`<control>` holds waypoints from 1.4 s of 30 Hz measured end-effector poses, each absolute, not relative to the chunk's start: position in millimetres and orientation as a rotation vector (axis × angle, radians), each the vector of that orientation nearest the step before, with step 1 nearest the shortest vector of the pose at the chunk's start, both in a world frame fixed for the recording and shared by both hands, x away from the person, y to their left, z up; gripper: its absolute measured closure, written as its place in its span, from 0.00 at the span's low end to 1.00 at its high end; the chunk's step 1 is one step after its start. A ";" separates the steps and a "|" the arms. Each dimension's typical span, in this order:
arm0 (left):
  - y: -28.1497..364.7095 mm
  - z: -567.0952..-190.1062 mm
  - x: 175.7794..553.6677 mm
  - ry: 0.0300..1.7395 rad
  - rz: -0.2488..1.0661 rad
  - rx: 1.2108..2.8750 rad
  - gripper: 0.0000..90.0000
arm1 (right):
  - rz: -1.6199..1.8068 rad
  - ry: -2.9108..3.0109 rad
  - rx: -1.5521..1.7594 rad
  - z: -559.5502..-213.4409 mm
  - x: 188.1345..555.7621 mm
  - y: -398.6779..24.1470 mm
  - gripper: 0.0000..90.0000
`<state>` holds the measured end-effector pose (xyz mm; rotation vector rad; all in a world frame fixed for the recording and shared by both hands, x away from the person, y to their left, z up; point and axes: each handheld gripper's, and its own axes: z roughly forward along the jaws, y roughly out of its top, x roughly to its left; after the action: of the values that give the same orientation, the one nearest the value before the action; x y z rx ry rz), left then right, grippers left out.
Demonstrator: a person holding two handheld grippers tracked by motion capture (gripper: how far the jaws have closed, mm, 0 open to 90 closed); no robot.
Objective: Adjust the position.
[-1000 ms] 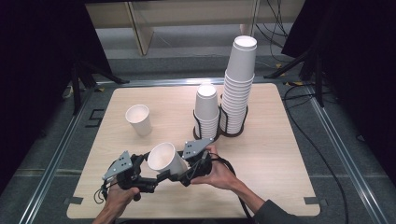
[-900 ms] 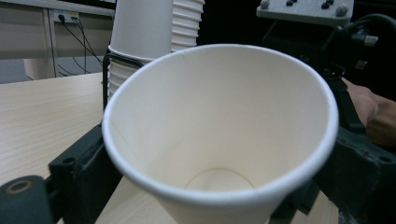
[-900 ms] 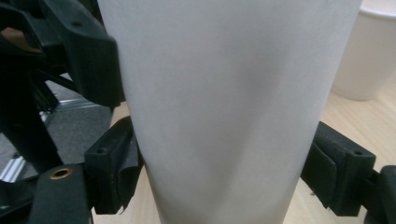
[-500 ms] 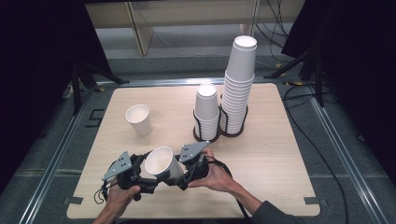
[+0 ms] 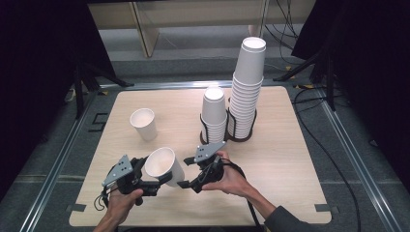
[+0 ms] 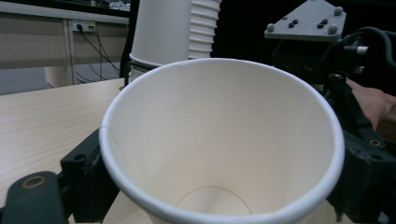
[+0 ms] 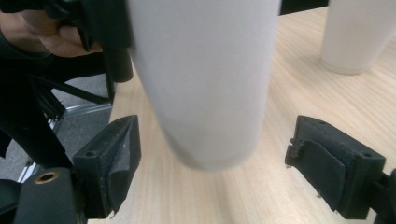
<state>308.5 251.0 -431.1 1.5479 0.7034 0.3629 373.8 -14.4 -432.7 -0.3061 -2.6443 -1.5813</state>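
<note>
Gripping a white paper cup point(image 5: 164, 166) between closing jaws, the left claw point(image 5: 162, 180) holds it off the table point(image 5: 290, 159), probably a handover. The right claw point(image 5: 186, 182), spread wide, brackets the base without touching. Cup: plain, tapered, empty, rolled rim, tilted mouth-up.

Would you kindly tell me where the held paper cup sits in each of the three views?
High view: held paper cup lower centre, tilted.
Left gripper view: its open mouth at centre.
Right gripper view: its blurred wall at upper centre.
Shared landmark: the wooden table.
</note>
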 end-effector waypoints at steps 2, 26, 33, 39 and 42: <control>253.2 -431.4 309.5 0.726 0.386 1.555 0.13 | -1.593 -2.646 -0.315 -432.2 375.2 -16.8 0.19; 263.9 -434.6 326.8 0.883 0.591 1.645 0.13 | -1.541 -2.768 -0.384 -435.5 373.1 -36.0 0.21; 265.8 -434.8 339.8 0.910 0.637 1.648 0.13 | -1.538 -2.797 -0.441 -435.9 366.2 -56.2 0.21; 261.9 -437.7 355.2 0.935 0.653 1.649 0.13 | -1.537 -2.801 -0.514 -437.5 360.2 -75.5 0.21; 259.6 -438.0 361.9 0.941 0.659 1.651 0.13 | -1.528 -2.805 -0.533 -439.7 358.7 -82.2 0.21</control>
<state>361.9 259.6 -438.0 1.6506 0.9406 0.6585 358.7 -82.2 -439.7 -0.5333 -2.8051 -1.5276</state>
